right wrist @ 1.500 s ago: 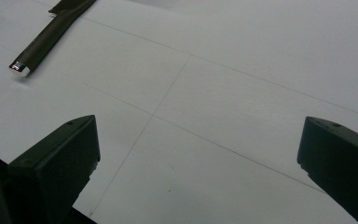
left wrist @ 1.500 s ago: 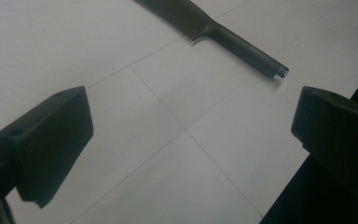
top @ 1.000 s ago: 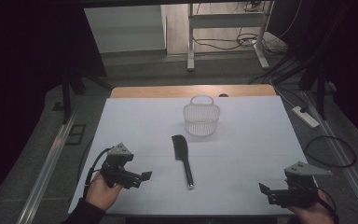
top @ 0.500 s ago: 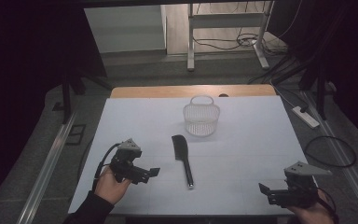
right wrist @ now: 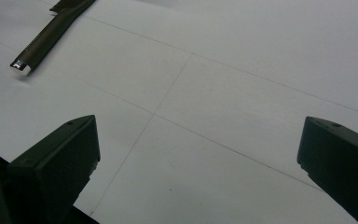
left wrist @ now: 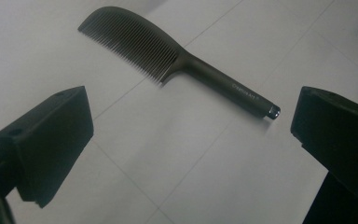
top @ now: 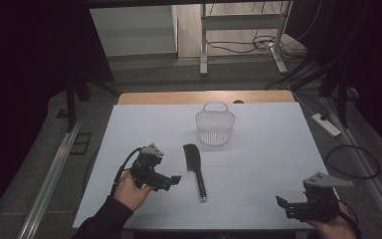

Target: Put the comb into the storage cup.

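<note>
A black comb (top: pixel 195 167) lies flat on the white table (top: pixel 258 159), teeth end toward the far side, handle end toward me. My left gripper (top: pixel 171 180) is open just left of the comb's handle, pointing right at it. In the left gripper view the comb (left wrist: pixel 177 60) lies ahead of the wide-apart jaws, untouched. My right gripper (top: pixel 286 206) stands open near the front right edge with nothing between its jaws. In the right gripper view the comb's handle tip (right wrist: pixel 25 60) shows at the upper left.
A clear plastic basket (top: pixel 215 125) with a handle stands upright behind the comb, near the table's far middle. A wooden strip (top: pixel 179 97) runs along the far edge. Cables and a power strip (top: pixel 328 124) lie on the floor at the right.
My left gripper has moved right and slightly away from me, closing in on the comb's handle. The right gripper has stayed in place.
</note>
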Demonstrator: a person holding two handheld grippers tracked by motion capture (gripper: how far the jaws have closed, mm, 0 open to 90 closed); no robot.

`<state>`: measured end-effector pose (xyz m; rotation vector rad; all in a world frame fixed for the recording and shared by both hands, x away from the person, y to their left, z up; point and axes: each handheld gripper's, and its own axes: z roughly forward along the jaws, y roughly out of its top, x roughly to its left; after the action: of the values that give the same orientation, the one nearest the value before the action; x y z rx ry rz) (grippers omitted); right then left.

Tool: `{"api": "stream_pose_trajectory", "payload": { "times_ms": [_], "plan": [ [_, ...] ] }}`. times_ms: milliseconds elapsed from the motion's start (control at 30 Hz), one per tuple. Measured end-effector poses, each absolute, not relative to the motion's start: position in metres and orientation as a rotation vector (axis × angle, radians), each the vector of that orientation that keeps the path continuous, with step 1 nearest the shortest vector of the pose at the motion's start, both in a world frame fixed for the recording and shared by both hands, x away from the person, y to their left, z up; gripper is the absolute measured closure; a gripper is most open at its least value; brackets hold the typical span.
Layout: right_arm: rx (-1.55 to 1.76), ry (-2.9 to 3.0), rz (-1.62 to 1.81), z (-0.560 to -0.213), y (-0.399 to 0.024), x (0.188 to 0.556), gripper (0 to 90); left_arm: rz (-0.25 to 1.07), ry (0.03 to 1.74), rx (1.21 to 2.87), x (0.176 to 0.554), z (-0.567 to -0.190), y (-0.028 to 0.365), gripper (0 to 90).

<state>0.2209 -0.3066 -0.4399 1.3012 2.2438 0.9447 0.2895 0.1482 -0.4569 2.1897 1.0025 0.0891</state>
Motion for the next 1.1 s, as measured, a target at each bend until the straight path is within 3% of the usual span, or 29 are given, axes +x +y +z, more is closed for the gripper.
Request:
{"api": "stream_pose_trajectory", "payload": {
  "times_ms": [1100],
  "plan": [
    [1.302,2.249,0.937,-0.44,-0.306,0.221,0.0,0.044,0.878,2.278,0.321,-0.465,0.088,0.0]
  ]
}}
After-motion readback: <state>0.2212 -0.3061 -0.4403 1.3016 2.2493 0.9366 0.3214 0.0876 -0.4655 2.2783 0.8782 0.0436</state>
